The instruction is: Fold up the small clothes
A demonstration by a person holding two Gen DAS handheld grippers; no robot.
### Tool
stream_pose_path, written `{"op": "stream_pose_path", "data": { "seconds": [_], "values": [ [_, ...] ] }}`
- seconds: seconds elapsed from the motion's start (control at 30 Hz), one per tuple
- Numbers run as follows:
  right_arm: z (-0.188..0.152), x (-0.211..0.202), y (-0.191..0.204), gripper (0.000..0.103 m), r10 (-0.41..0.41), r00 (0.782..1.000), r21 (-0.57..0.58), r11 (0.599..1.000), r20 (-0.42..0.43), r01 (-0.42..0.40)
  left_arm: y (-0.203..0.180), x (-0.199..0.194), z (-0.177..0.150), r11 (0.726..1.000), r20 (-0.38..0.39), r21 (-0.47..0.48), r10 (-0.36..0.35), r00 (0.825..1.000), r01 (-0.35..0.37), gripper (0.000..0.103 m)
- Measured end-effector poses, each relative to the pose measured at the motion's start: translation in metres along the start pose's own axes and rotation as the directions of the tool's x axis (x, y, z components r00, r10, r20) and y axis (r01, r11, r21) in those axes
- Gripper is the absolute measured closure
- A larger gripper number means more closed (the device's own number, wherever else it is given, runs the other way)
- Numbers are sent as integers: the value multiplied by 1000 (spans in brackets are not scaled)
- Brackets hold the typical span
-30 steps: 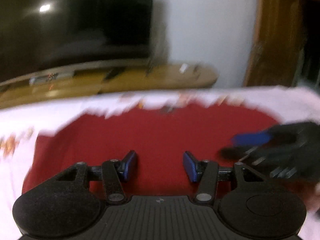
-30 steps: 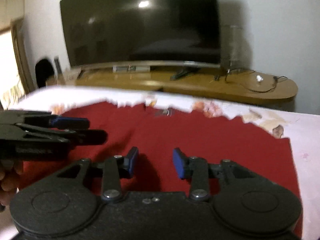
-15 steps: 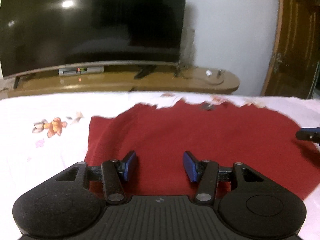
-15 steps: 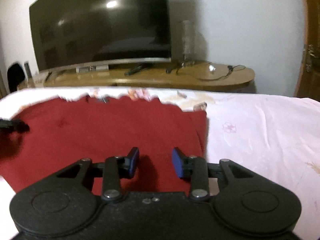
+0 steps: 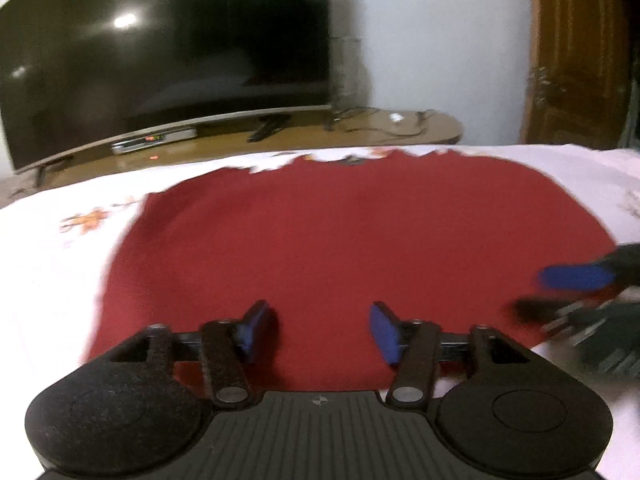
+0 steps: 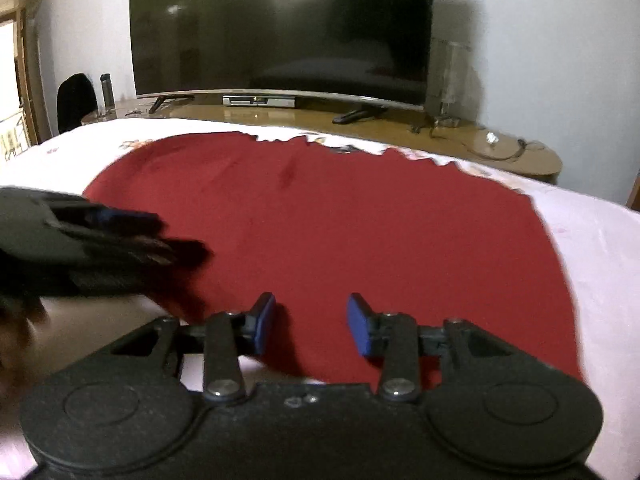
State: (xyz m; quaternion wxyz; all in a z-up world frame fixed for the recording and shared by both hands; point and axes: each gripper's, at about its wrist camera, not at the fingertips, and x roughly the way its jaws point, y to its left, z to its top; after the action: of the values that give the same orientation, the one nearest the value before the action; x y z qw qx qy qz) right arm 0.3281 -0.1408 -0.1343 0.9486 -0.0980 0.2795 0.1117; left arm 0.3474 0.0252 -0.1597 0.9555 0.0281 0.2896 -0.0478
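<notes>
A dark red cloth (image 5: 340, 240) lies spread flat on the white flowered bedsheet (image 5: 48, 248); it also shows in the right wrist view (image 6: 360, 220). My left gripper (image 5: 316, 330) is open and empty over the cloth's near edge. My right gripper (image 6: 310, 326) is open and empty over the near edge too. The right gripper shows blurred at the right edge of the left wrist view (image 5: 576, 292). The left gripper shows blurred at the left of the right wrist view (image 6: 132, 236).
A large dark television (image 6: 280, 28) stands on a long wooden cabinet (image 6: 400, 132) beyond the bed. A wooden door (image 5: 576, 52) is at the right. A dark chair (image 6: 76, 100) and a bottle (image 6: 106, 88) stand at the far left.
Both grippers have swung back toward each other over the cloth's near edge, after pointing at its outer sides half a second ago. Both stay open. The cloth lies as before.
</notes>
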Motion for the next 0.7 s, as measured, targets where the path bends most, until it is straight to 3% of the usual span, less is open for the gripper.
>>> {"op": "stream_pose_path", "data": {
  "seconds": [0.17,0.23,0.37,0.7],
  "values": [
    [-22,-32,-60,65,-122,992,73,990,-31,124,54,-18,-17,996,-22,-88,17,1000,-19,35],
    [-33,-43,-78,66,-134,991,113,984,-29,136,59,-20,-19,995,-27,-95,16,999,-19,35],
    [-32,-36,-67,64,-171,985,72,982,-29,172,53,-15,-18,995,-36,-89,48,998,-51,35],
    [-22,-42,-57,64,-189,982,176,966,-28,191,47,-22,-11,995,-40,-79,63,997,-66,35]
  ]
}}
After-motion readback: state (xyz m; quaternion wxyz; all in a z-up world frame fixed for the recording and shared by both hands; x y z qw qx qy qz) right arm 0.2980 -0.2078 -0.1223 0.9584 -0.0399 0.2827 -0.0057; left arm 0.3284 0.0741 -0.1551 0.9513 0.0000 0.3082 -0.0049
